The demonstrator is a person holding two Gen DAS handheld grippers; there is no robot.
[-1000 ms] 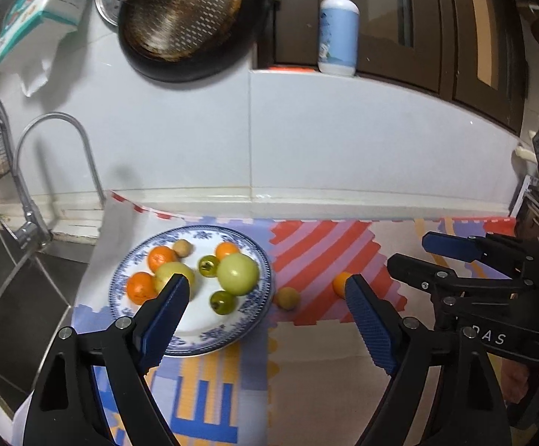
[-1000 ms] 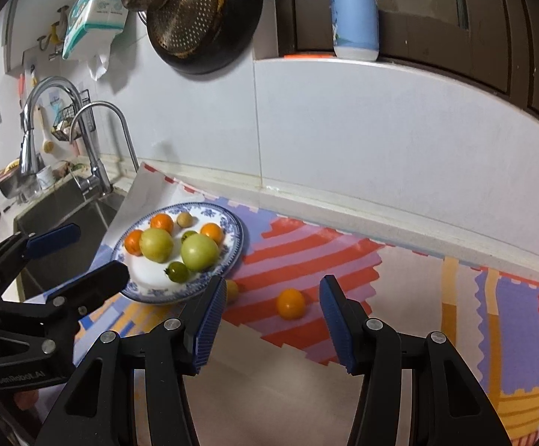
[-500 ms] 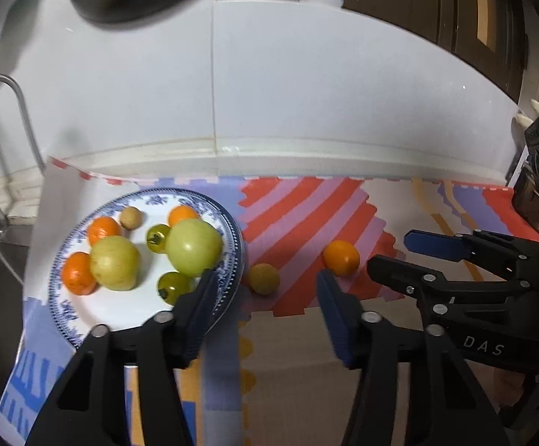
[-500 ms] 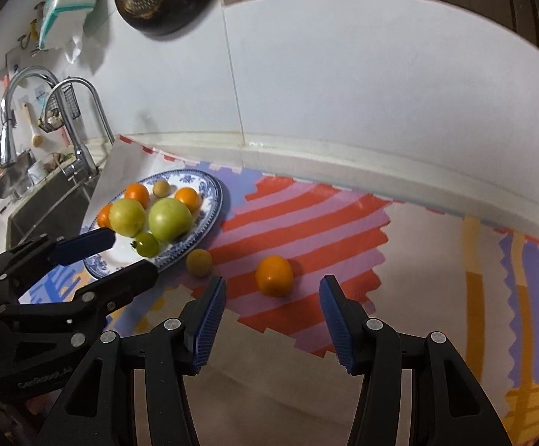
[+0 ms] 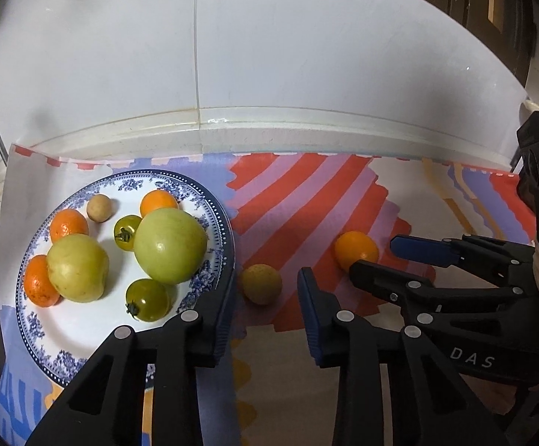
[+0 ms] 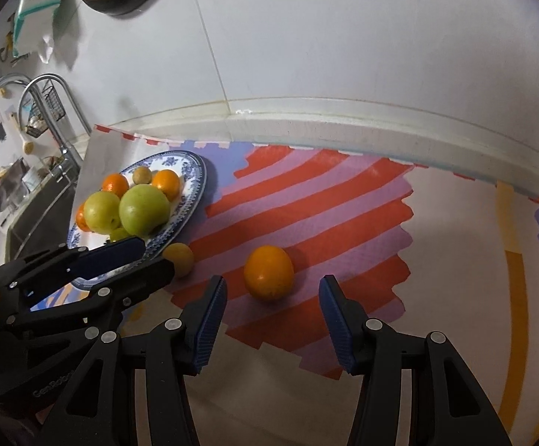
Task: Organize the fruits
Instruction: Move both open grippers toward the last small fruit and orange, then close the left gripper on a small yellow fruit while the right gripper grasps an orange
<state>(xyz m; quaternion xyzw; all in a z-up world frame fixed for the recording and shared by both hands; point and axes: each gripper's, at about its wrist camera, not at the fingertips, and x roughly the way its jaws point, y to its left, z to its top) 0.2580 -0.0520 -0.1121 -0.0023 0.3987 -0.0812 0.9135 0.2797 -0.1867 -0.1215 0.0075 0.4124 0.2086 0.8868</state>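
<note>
striped red, lilac and cream mat [image 5: 306,200] covered a counter under white wall tiles. its blue-rimmed plate [image 5: 210,200] held three oranges, two green apples, two green tomatoes, one longan. left gripper [image 5: 264,299], jaws just narrowing but unclenched, tilted down over a loose yellowish fruit [image 5: 261,283]; right gripper [image 6: 272,314] gaped before a loose orange [image 6: 268,272].

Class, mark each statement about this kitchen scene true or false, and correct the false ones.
1. Two fruits lie on the mat, off the plate. True: an orange and a small yellow fruit.
2. The right gripper grips the orange. False: its jaws stand open, just short of the orange.
3. The plate is empty. False: it holds several fruits.
4. The left gripper points at the small yellow fruit. True; its jaws have just been closing, with nothing gripped.
</note>
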